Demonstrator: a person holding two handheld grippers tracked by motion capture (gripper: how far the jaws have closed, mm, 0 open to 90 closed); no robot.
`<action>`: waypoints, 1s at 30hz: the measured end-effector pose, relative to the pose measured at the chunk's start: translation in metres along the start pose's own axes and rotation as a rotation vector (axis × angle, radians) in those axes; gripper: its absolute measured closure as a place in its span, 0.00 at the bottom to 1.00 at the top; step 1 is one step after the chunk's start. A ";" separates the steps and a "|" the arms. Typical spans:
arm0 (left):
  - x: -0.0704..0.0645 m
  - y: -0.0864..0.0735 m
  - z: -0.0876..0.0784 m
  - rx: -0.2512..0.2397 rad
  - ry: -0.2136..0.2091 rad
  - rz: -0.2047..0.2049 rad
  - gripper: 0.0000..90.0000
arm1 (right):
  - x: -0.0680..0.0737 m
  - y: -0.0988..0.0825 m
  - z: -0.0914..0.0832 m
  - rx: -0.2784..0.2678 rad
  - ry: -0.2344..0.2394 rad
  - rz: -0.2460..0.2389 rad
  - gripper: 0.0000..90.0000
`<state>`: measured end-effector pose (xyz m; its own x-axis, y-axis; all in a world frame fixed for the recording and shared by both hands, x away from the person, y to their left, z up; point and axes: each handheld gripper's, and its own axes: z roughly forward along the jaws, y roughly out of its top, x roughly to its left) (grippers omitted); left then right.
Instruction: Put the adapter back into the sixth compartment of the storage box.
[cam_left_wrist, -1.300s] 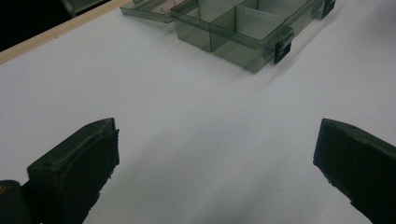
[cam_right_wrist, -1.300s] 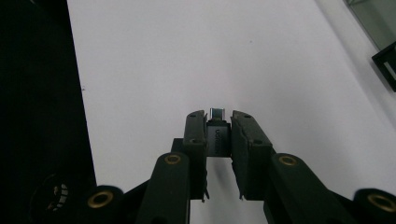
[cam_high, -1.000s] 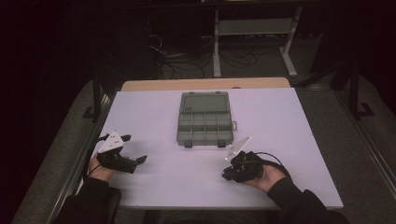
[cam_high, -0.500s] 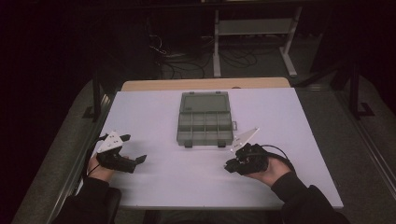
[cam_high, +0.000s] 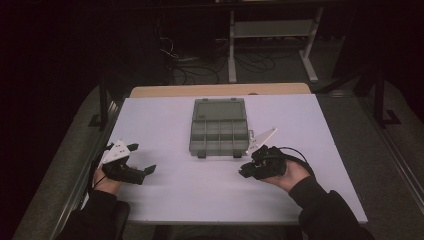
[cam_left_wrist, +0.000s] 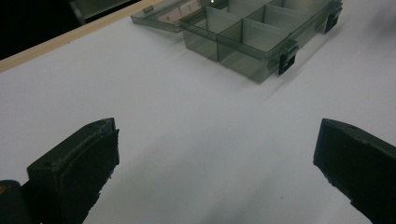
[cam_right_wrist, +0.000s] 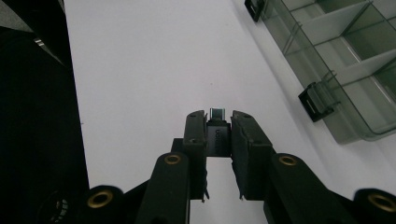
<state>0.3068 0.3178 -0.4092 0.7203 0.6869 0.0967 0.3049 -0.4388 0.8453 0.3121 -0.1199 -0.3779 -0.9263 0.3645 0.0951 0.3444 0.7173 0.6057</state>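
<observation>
USB adapter (cam_right_wrist: 217, 133) sits clamped in the right gripper (cam_right_wrist: 218, 135), just beside the open organizer box (cam_high: 219, 126) at its 5 o'clock, probably for sorting; left gripper (cam_left_wrist: 210, 154) gapes empty.

A white table (cam_high: 200, 195) carries an open grey compartment box (cam_high: 219, 127) near its far middle.

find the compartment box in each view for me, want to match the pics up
High view: the compartment box lies at the middle of the white table, lid open away from the person.
Left gripper view: top centre to top right, beyond the open jaws.
Right gripper view: top right corner, right of the shut jaws.
Shared landmark: the box's black latches on its front wall.
</observation>
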 end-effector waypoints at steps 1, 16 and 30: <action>0.000 0.000 0.000 0.000 0.000 0.000 0.00 | 0.000 0.000 0.000 0.000 0.000 0.000 0.83; 0.000 0.000 -0.001 -0.007 0.006 0.001 0.00 | -0.009 0.029 -0.004 0.004 -0.010 -0.027 0.83; 0.000 0.000 -0.001 -0.007 0.005 0.002 0.00 | -0.015 0.048 -0.013 -0.007 -0.025 -0.044 0.83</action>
<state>0.3063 0.3187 -0.4090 0.7176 0.6891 0.1011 0.2990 -0.4359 0.8488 0.3404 -0.0985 -0.3397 -0.9365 0.3473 0.0482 0.3020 0.7291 0.6142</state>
